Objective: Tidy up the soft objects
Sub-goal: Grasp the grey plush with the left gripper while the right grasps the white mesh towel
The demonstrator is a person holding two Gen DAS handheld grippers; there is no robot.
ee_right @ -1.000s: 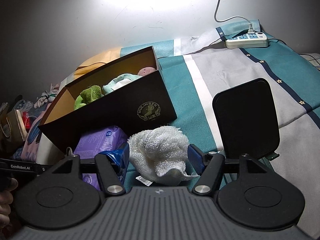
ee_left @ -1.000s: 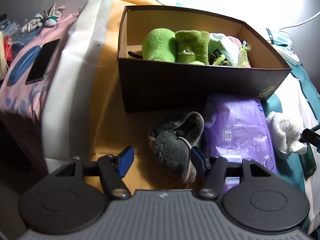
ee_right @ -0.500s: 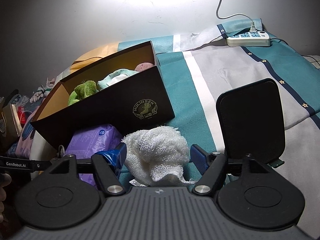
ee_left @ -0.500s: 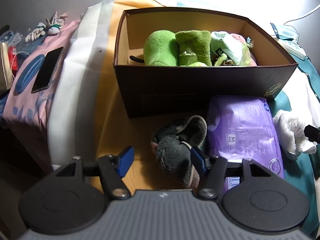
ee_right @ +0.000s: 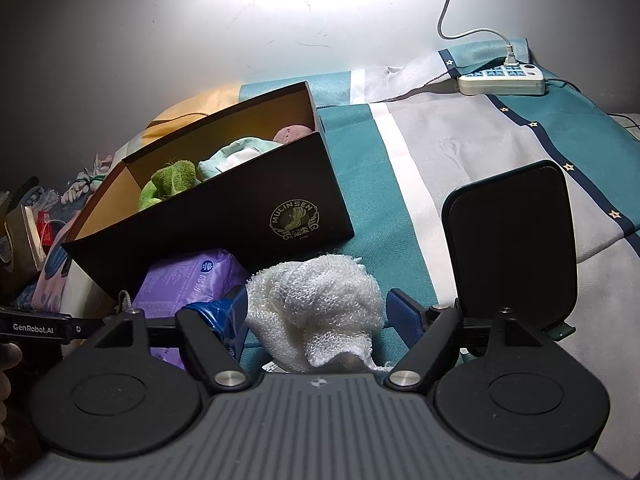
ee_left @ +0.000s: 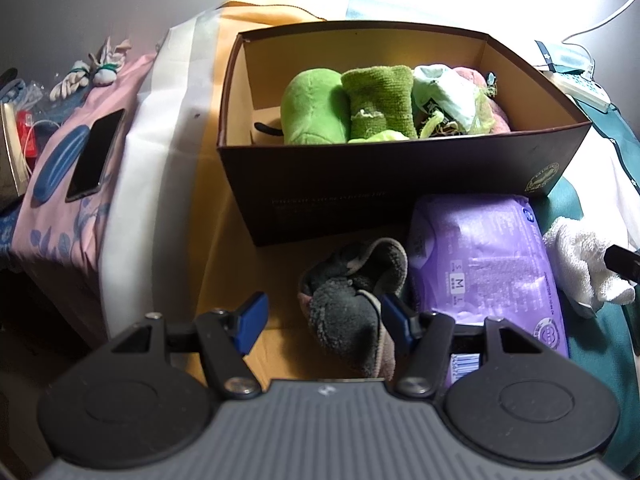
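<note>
Both grippers gape: left gripper (ee_left: 322, 316) around grey sock (ee_left: 352, 300), right gripper (ee_right: 316, 312) around white cloth (ee_right: 316, 304)

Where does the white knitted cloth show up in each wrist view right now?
Left wrist: white knitted cloth at the far right edge, right of the purple pack.
Right wrist: low centre, between the open jaws.
Shared landmark: the dark box behind it.

A bedroom in a home is shown — a bed is covered with a teal, grey and white striped sheet (ee_right: 460, 152), a pink floral pillow (ee_left: 60, 184) is seen, and a power strip (ee_right: 502, 84) is laid by the wall.
</note>
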